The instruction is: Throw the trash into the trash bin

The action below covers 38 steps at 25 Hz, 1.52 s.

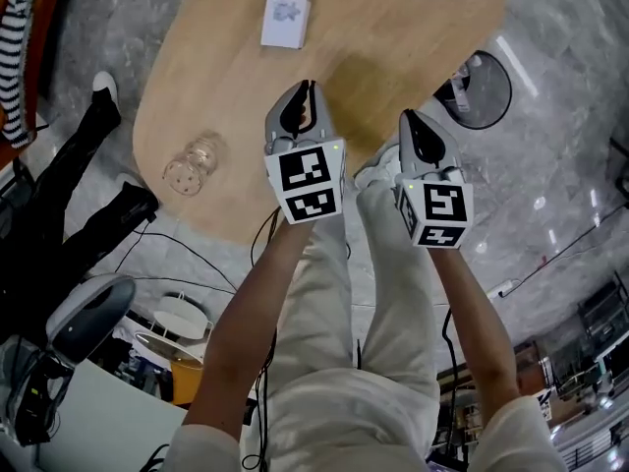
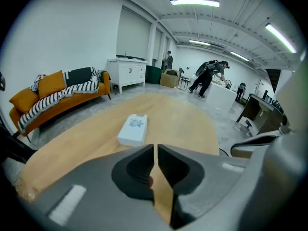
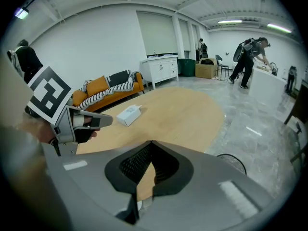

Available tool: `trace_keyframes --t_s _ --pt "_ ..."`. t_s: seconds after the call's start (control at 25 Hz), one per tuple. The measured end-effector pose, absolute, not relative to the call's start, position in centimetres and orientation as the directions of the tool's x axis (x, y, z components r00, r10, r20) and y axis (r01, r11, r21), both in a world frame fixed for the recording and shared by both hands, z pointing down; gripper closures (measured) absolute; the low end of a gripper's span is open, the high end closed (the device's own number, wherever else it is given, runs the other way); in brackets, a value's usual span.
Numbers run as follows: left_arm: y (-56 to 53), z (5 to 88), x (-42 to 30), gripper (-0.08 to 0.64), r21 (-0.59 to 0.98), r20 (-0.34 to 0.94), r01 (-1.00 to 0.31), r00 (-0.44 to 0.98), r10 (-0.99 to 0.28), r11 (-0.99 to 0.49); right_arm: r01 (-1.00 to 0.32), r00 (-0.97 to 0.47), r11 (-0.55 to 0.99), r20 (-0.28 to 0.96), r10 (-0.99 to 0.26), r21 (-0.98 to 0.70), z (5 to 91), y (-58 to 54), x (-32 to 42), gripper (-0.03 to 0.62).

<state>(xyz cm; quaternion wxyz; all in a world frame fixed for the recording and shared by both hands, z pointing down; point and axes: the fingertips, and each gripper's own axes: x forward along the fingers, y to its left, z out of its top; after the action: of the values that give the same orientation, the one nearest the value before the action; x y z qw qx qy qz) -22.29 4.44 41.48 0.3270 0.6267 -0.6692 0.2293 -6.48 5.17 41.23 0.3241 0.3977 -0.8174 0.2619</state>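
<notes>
A: Saw white walls (image 2: pixel 72 42) and long strip lights (image 2: pixel 194 2) overhead?
B: Yes. Noted pale grey marbled floor (image 3: pixel 250 124), glossy under them.
A: Spotted any furniture?
B: Found an orange sofa (image 2: pixel 53 95) with a striped throw (image 2: pixel 72 93) along the left wall, near a white cabinet (image 2: pixel 127 72). Also saw an oval wooden table (image 2: pixel 178 119) up front.

I have both grippers held out ahead of me, side by side and a little apart, each angled forward and down with its marker cube facing my head camera. The left gripper (image 1: pixel 309 87) sits slightly further ahead than the right gripper (image 1: pixel 407 116). My bare left forearm (image 1: pixel 246 323) and right forearm (image 1: pixel 474 313) reach out nearly parallel from the bottom of the head view. On each gripper the jaws are brought together at the tips, with nothing between them.
</notes>
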Motion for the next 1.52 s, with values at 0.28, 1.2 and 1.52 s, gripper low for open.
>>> trace_keyframes --t_s 0.28,1.2,1.52 --pt "3.3 43.8 -25.1 0.391 0.087 0.748 -0.994 0.017 -0.663 0.073 -0.806 -0.482 0.567 0.745 -0.462 -0.170 41.7 4.4 -9.0 0.566" --pt "-1.6 48.9 -29.1 0.232 0.047 0.777 -0.999 0.034 -0.629 0.004 -0.852 -0.432 0.490 0.777 -0.458 -0.185 44.2 1.2 -9.9 0.566" --pt "-1.9 47.4 -28.6 0.233 0.042 0.750 -0.999 0.041 -0.660 -0.014 -0.862 -0.424 0.470 0.775 -0.468 -0.188 44.3 1.6 -9.7 0.566"
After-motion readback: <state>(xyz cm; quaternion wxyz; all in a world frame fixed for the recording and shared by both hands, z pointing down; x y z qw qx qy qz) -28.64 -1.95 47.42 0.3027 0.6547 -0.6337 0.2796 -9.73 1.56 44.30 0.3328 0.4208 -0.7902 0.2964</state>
